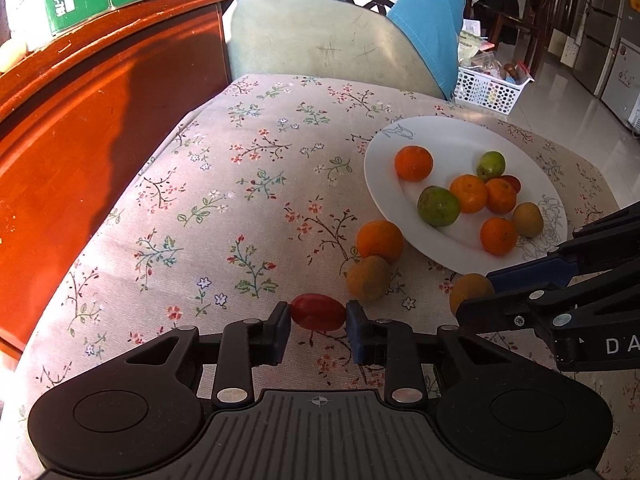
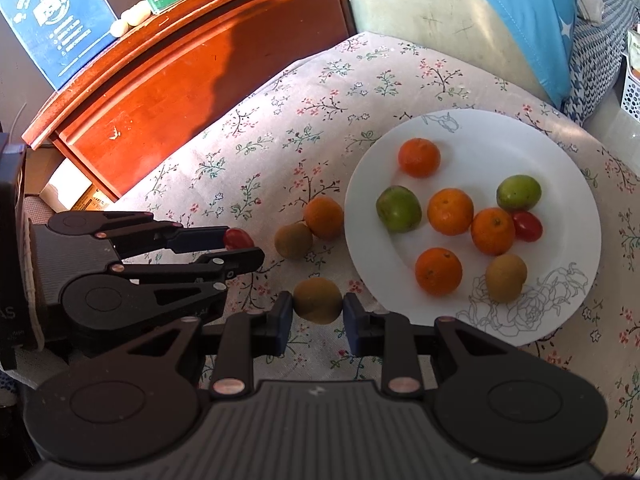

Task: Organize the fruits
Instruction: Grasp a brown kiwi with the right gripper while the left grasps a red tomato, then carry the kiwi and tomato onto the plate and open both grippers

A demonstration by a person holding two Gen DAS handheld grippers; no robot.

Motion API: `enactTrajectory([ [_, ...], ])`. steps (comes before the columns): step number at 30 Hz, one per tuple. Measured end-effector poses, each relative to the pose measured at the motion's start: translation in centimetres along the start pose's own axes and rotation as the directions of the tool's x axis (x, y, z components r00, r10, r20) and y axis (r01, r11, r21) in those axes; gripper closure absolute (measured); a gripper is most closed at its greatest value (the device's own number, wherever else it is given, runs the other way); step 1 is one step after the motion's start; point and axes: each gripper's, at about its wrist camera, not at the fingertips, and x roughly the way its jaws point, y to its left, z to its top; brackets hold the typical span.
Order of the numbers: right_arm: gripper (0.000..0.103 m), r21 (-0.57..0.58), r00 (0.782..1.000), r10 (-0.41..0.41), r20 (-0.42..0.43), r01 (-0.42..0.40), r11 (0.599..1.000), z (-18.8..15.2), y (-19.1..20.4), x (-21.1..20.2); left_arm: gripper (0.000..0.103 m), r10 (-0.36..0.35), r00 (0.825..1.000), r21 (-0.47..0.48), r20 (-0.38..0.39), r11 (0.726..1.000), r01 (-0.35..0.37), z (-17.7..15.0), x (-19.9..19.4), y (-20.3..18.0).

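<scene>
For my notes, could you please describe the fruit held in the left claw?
Start at the white plate on the floral cloth. Off its near rim, the left claw grips a cherry tomato. Unlike the brown and orange fruits beside it, it is small, red and glossy.

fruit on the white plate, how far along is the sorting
Done: eight fruits sit on the round white plate. In hand: the left gripper is shut on a red cherry tomato, the right gripper on a brown kiwi. Left: an orange tangerine and another brown kiwi on the floral cloth.

My feeds were bright and sharp; sunlight glared off the wooden cabinet, where a hard shadow fell, and fisheye bending curved the edges.
</scene>
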Motion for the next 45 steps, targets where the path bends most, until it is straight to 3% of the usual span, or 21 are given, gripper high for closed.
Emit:
enactTrajectory([
  [11,0.075,0.039,0.995,-0.02,0.099,0.016,0.999,2.3,-1.9,-2.7,0.076,-0.022,0.996,0.007,0.083,1.0,0.021,2.5,-2.4,-1.5],
  [21,0.075,0.128,0.974,-0.095,0.205,0.069,0.989,5.3,-6.6,-5.5,0.076,-0.075,0.988,0.021,0.132,0.997,0.073,6.0,-2.1,-3.9],
  [30,0.075,0.186,0.975,-0.149,0.168,0.117,0.976,6.1,-9.5,-4.0,0.076,-0.092,0.989,0.047,0.114,0.995,0.087,7.7,0.3,-5.8],
  [45,0.073,0.217,0.98,-0.159,0.122,0.13,0.968,6.7,-10.1,-1.3,0.074,-0.105,0.992,0.011,0.065,0.994,0.105,8.1,3.0,-6.4],
])
